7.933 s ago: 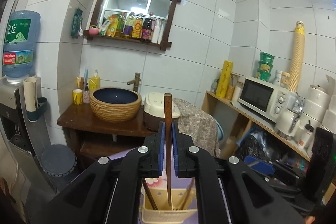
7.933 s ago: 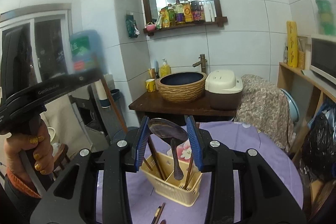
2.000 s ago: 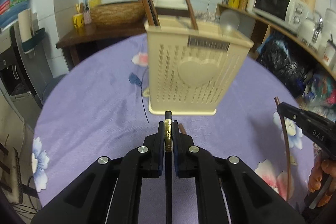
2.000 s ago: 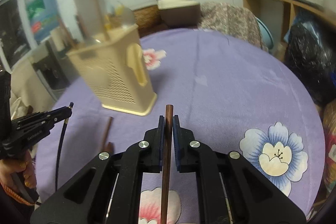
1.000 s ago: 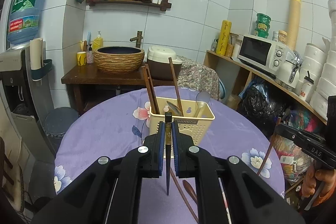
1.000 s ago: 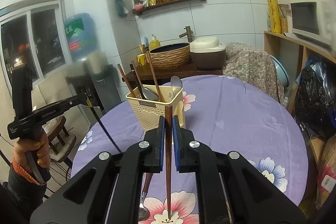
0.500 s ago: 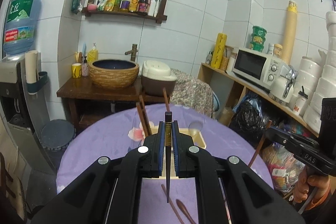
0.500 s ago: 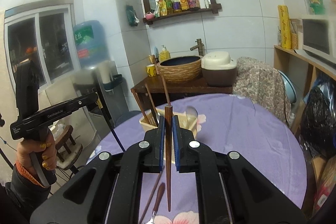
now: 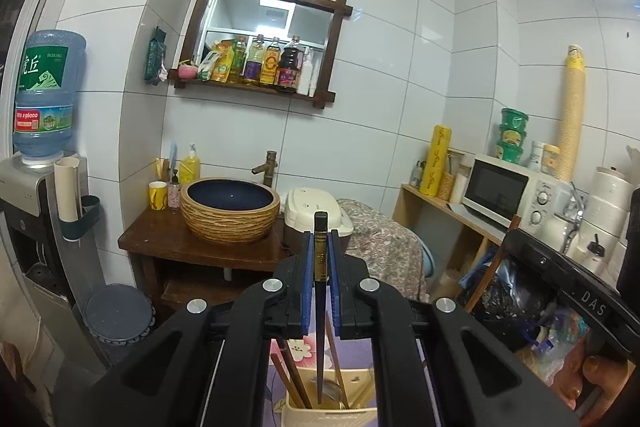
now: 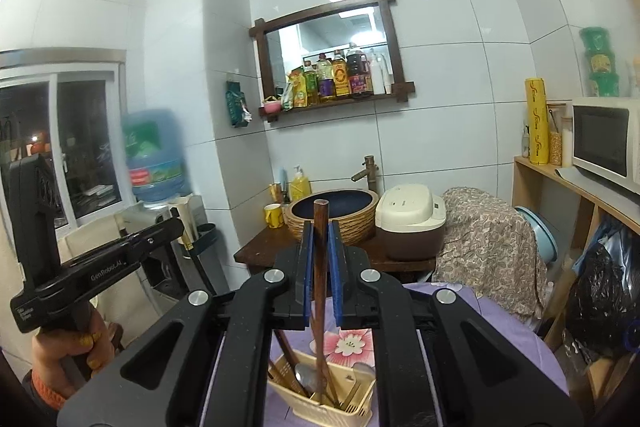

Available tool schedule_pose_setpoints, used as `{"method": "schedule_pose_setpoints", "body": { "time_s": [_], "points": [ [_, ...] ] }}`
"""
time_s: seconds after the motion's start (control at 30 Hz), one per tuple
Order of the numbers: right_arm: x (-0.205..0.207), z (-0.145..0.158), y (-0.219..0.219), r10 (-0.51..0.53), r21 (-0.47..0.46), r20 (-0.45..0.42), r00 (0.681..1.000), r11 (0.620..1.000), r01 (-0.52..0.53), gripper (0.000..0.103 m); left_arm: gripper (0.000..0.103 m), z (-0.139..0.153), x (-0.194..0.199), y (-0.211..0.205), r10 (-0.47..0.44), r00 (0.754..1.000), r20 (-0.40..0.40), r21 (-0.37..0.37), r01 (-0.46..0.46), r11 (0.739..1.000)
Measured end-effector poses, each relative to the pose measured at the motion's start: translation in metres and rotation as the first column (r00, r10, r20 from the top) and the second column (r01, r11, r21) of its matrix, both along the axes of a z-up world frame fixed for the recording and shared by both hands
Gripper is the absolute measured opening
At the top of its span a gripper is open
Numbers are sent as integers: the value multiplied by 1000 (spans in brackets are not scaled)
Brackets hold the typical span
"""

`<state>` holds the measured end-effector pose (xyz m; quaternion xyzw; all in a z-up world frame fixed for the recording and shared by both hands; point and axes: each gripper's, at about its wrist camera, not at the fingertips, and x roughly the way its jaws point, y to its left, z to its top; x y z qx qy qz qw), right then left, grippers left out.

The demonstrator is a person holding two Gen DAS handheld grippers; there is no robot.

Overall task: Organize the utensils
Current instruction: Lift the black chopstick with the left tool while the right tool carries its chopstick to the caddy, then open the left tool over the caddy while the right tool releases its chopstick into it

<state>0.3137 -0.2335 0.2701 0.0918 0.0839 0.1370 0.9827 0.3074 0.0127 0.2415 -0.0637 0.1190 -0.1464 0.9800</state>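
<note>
My left hand-held gripper (image 9: pixel 320 259) pinches one black chopstick (image 9: pixel 319 331), its tip inside the cream utensil basket (image 9: pixel 332 417); my right hand-held gripper (image 10: pixel 320 255) clamps one brown chopstick (image 10: pixel 319 307), also reaching into it. I should keep both upright and release gently. Inside I count about three brown sticks and one spoon (image 10: pixel 305 385).

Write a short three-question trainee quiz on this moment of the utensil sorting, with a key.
1. True or false: the left claw grips a black chopstick whose tip reaches into the beige basket.
2. What does the right claw hold? A) a metal spoon B) a brown chopstick C) nothing
3. Fill in: in the right wrist view, the basket stands on a ____ flowered tablecloth.

Key: 1 true; 2 B; 3 purple.
</note>
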Motion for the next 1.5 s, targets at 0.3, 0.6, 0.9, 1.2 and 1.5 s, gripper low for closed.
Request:
{"method": "schedule_pose_setpoints", "body": {
  "time_s": [0.3,0.6,0.9,1.2,1.5],
  "points": [
    [47,-68,12,-25,-35,-117,993,999,21,8,8,-66,31,-11,20,994,-105,14,-18,1000],
    [59,-121,10,-23,-28,-191,981,999,18,8,8,-126,43,-17,-7,974,-227,28,14,1000],
    [60,-126,8,-31,-25,-181,983,999,27,11,10,-133,46,-15,-18,967,-254,24,25,999],
    [21,-130,4,-97,-70,-91,991,993,91,70,77,-126,-5,-8,-40,980,-195,26,45,999],
    [-34,-186,20,-63,-195,-284,957,981,6,70,91,-192,-55,16,88,955,-284,158,-44,987]
  ]
}}
